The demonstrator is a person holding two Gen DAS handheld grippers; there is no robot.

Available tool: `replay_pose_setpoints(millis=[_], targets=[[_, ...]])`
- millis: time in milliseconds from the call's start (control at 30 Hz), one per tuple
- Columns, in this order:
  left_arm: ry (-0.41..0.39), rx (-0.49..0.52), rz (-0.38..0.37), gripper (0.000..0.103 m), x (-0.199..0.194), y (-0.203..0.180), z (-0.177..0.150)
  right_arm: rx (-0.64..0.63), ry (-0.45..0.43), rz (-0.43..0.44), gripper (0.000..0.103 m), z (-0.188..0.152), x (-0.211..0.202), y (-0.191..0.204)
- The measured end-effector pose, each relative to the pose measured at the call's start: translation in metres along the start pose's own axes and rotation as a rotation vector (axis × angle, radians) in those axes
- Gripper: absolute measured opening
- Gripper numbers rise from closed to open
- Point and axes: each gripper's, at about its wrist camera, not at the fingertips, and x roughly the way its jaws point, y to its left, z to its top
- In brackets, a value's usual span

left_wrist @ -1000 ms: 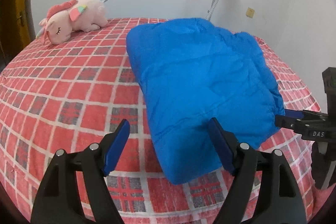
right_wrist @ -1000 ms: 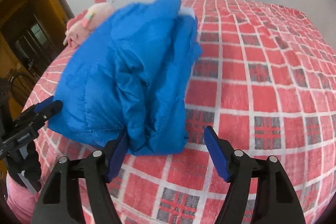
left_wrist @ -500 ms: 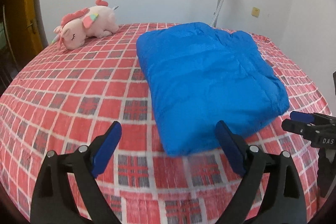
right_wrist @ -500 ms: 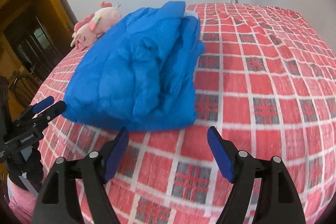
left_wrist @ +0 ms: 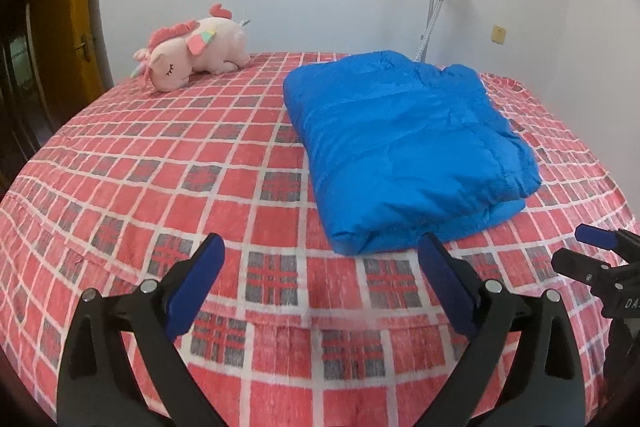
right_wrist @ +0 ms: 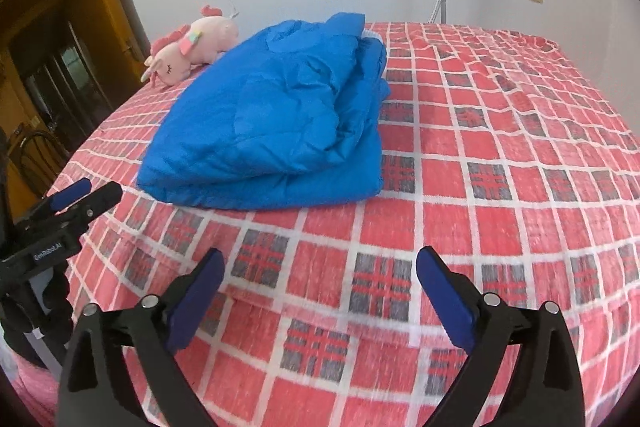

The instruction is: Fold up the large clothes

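Left wrist view: I am holding the left tool [left_wrist: 320,267] spread and empty over the near edge of the bed [left_wrist: 160,167], with the plush unicorn [left_wrist: 192,47] far left. The folded blue jacket [left_wrist: 404,147] is lying right of centre. The right tool [right_wrist: 320,275] is also gaping, gripping nothing. Judging the fold done, I am keeping both clear so nothing snags.

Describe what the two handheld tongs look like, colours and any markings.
Both are alike: the left tongs and right tongs have black plastic arms with silver rivets and two flat fingers faced with blue pads. Seen from the side, each body carries small white lettering, only partly readable. No cables or sleeves are visible.
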Motion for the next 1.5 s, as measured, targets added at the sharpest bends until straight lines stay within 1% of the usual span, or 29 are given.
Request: replay_pose_setpoints(millis=[200,633,1067,1500], targets=[[-0.011,0.012,-0.008,0.096,-0.024,-0.004,-0.008,-0.011,-0.036,-0.018,0.099,-0.007,-0.022,0.008],[-0.054,0.036,-0.024,0.096,-0.069,-0.011,-0.025,-0.026,-0.072,-0.018,0.099,-0.021,-0.057,0.019],[-0.082,0.039,-0.025,0.096,-0.091,-0.01,-0.034,-0.046,-0.111,-0.006,0.099,-0.033,-0.082,0.027],[-0.088,0.039,-0.023,0.096,-0.095,-0.011,-0.035,-0.057,-0.119,-0.004,0.099,-0.035,-0.087,0.031]])
